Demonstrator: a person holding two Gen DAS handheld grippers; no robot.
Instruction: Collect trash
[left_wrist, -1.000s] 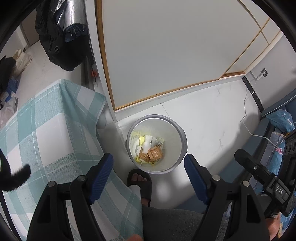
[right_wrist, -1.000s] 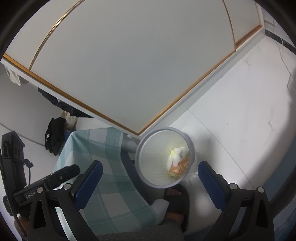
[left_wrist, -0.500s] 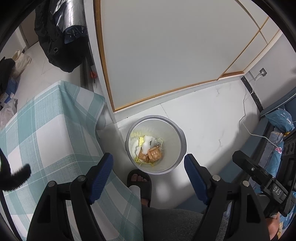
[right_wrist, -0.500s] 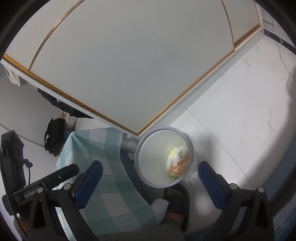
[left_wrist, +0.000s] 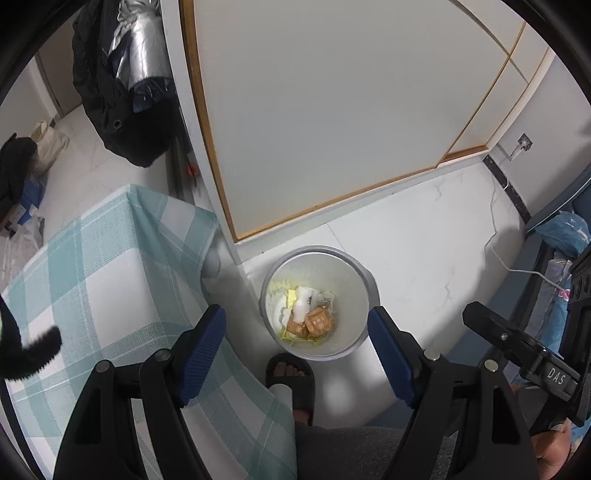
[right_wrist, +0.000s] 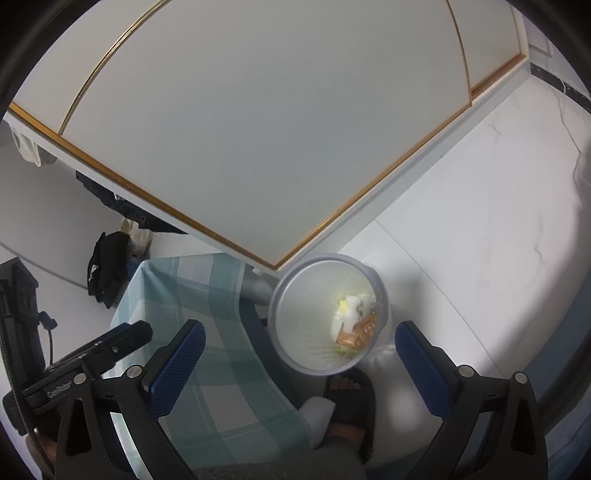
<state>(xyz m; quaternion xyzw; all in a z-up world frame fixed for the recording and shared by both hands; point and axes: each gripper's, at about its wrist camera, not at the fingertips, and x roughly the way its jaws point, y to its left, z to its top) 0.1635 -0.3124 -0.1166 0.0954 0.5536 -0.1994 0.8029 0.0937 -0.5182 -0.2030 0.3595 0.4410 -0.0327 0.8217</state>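
While both tools are held high above the trash bin (left_wrist: 364, 280), the left gripper (left_wrist: 297, 345) and the right gripper (right_wrist: 297, 360) are seen with fingers spread wide and nothing between them. Orange wrappers (left_wrist: 314, 324), white paper and yellow scraps are piled at the bottom of the bin. A checked tablecloth (left_wrist: 92, 266) hangs just beside the bin, and a black sandal (left_wrist: 291, 376) is planted near its rim.

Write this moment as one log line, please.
left gripper: open, empty | right gripper: open, empty | round white plastic bin: on floor, holds orange and white wrappers
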